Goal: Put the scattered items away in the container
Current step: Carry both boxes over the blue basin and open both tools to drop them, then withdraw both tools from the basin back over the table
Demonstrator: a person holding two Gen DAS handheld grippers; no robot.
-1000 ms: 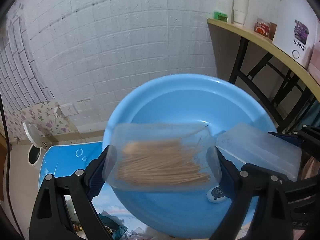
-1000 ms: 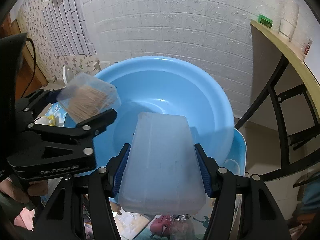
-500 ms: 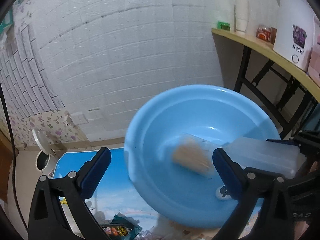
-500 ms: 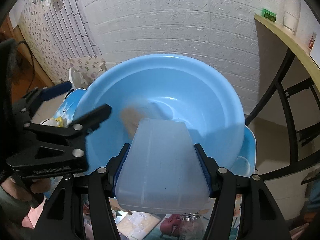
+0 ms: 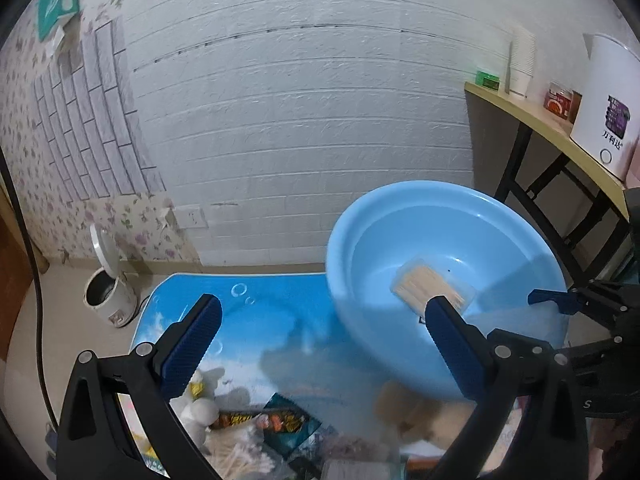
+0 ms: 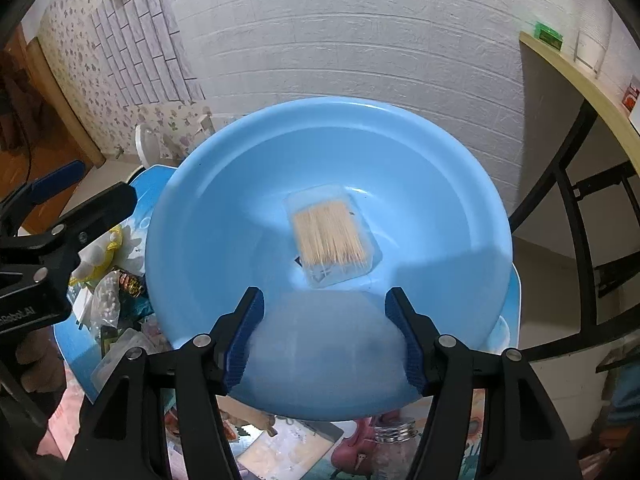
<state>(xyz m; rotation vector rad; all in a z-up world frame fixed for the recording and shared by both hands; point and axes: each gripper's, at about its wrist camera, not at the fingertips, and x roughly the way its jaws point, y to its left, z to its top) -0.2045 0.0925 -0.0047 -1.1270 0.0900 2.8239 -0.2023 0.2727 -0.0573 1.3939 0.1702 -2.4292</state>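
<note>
Left hand-held gripper (image 5: 320, 332) gapes wide, empty, beside the round blue plastic basin (image 6: 192, 184). Right hand-held gripper (image 6: 324, 330), its jaws just widening, brackets a frosted translucent plastic box (image 6: 324, 356) over the basin; falling, it could strike the clear toothpick box (image 6: 332, 236).

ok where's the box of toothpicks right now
In the right wrist view the box of toothpicks lies flat near the middle of the blue basin, just beyond the right tongs.

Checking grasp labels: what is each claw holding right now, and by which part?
Left claw: nothing; it stands wide open. Right claw: a blurred frosted plastic lid lies between its pads, by its two long sides; a firm grip cannot be told. Toothpick box lies in the basin.
</note>
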